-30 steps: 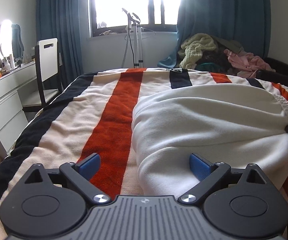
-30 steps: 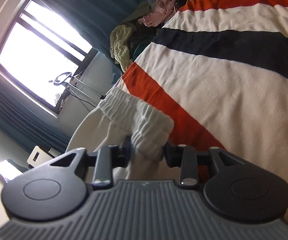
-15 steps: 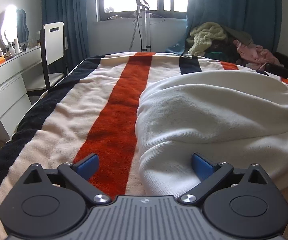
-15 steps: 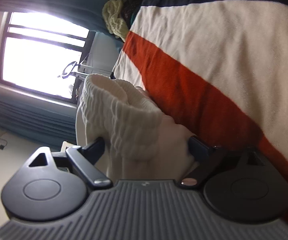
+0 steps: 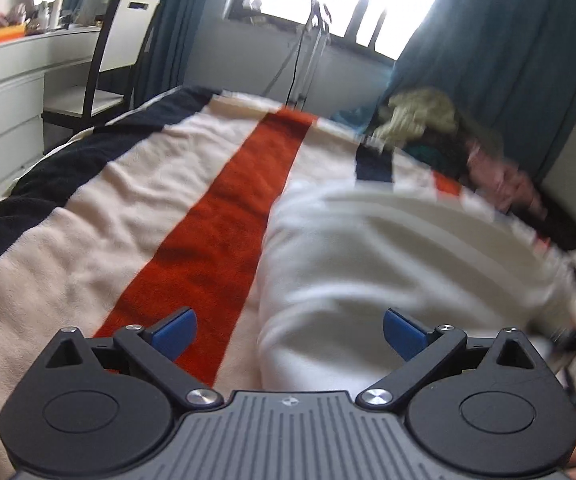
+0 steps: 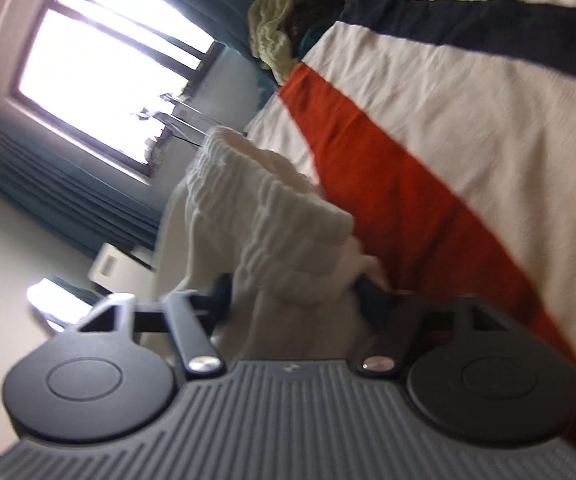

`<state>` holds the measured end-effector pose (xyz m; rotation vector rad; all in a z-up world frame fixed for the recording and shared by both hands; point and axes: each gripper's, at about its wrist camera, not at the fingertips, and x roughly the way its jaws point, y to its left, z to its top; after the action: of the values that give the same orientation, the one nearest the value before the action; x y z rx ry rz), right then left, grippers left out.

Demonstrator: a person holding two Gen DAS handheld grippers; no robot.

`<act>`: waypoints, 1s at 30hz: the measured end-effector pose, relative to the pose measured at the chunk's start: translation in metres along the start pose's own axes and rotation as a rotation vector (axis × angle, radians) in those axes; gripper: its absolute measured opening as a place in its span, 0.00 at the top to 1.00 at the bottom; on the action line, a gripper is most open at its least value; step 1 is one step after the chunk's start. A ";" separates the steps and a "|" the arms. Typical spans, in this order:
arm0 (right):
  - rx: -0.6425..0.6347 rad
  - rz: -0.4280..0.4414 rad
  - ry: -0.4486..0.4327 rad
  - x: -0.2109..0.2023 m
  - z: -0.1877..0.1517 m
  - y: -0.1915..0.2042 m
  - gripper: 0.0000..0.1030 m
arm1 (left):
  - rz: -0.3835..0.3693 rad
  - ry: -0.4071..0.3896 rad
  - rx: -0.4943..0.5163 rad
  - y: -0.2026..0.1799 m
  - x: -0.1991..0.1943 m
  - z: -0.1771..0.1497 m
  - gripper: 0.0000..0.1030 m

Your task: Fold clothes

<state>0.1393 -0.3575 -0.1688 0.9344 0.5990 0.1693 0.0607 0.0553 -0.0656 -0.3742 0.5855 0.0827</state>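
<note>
A cream-white knitted garment (image 5: 388,260) lies bunched on the striped bed blanket (image 5: 87,240). My left gripper (image 5: 290,330) is open, its blue fingertips (image 5: 175,330) straddling the garment's near left edge just above the blanket. In the right wrist view my right gripper (image 6: 292,296) has its jaws partly spread around the garment's ribbed elastic band (image 6: 271,224); the cloth fills the gap between the fingers, and the view is tilted and blurred. The red stripe of the blanket (image 6: 408,200) lies beside it.
A pile of other clothes (image 5: 428,124) sits at the bed's far right by teal curtains. A white chair (image 5: 123,48) and white dresser (image 5: 11,92) stand to the left. A metal stand (image 5: 312,40) is by the window.
The left gripper has tilted and lifted a little, blurring its view. The right gripper opened wider half a second ago, then narrowed again around the ribbed band and rotated.
</note>
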 end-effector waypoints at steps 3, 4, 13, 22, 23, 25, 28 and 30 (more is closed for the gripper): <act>0.005 0.004 -0.046 -0.010 0.001 0.001 0.58 | -0.064 -0.089 -0.044 0.008 -0.014 0.014 0.00; 0.008 0.008 -0.056 -0.011 0.002 0.000 0.62 | -0.082 -0.091 -0.064 0.012 -0.014 0.018 0.00; 0.039 0.037 -0.134 -0.021 0.012 -0.004 0.66 | -0.173 0.204 -0.195 0.021 0.058 0.014 0.01; 0.129 0.011 -0.080 -0.012 0.009 -0.020 0.48 | -0.210 0.293 -0.304 0.037 0.089 0.006 0.01; 0.146 0.005 -0.073 -0.010 0.008 -0.023 0.42 | -0.210 0.291 -0.298 0.036 0.089 0.006 0.01; 0.172 -0.010 -0.061 -0.007 0.008 -0.028 0.30 | -0.213 0.289 -0.295 0.036 0.090 0.006 0.02; 0.202 -0.017 -0.030 -0.001 0.006 -0.033 0.17 | -0.217 0.291 -0.295 0.036 0.092 0.004 0.03; 0.220 -0.009 -0.012 0.002 0.005 -0.037 0.17 | -0.222 0.294 -0.298 0.036 0.093 0.003 0.05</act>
<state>0.1390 -0.3820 -0.1968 1.1444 0.6191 0.0909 0.1329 0.0874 -0.1262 -0.7464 0.8204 -0.1021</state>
